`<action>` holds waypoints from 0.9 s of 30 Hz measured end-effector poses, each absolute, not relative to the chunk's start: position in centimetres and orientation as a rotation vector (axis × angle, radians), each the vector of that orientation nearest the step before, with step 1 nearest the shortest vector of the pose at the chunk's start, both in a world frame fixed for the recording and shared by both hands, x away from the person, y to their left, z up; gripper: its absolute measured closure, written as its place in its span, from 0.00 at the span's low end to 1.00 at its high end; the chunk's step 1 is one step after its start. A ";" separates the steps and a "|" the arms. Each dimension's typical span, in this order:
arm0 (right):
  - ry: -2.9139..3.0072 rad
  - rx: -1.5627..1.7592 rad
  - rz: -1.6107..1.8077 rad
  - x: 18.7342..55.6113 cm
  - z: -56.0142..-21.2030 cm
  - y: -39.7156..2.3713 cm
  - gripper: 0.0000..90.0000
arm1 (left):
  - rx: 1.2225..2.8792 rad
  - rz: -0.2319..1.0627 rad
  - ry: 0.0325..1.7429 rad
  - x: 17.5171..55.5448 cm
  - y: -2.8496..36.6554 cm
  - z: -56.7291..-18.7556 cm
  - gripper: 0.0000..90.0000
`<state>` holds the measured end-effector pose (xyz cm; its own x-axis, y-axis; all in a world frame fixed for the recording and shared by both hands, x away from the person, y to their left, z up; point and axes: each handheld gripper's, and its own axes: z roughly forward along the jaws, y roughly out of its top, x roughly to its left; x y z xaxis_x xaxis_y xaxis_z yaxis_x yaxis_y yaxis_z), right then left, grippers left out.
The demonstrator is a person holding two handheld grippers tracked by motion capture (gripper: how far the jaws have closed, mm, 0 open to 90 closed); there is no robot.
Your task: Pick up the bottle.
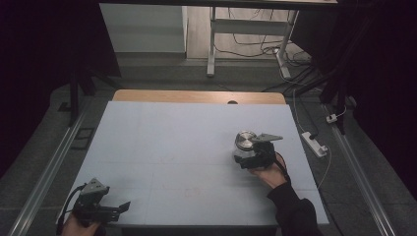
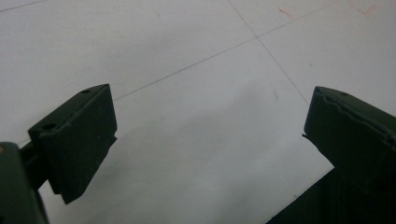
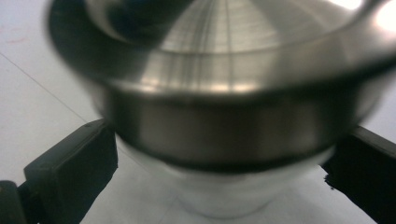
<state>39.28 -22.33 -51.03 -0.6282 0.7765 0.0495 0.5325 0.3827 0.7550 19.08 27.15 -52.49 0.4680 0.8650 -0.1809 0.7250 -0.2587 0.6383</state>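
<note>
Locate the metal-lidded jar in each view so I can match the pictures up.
High view: the jar stands right of centre on the table, at the tip of the right gripper.
Left gripper view: not in it; bare table between open jaws.
Right gripper view: the jar is close up between the jaws, metal lid above a pale body.
Shared landmark: the thin seam lines across the white tabletop.

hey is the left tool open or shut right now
Open. In the left gripper view the left tool has its two black jaws standing wide apart, with bare white table between them and nothing held.
</note>
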 end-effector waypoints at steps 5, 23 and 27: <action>2.305 1.140 1.109 39.7 -51.0 -22.2 0.00 | 2.049 0.267 1.314 19.1 27.1 -52.5 0.04; 2.268 1.077 1.089 39.5 -50.6 -21.6 0.16 | 2.051 0.271 1.311 19.1 27.1 -52.5 0.04; 2.274 1.109 1.112 39.6 -50.5 -21.8 0.16 | 2.052 0.273 1.311 19.0 27.1 -52.5 0.04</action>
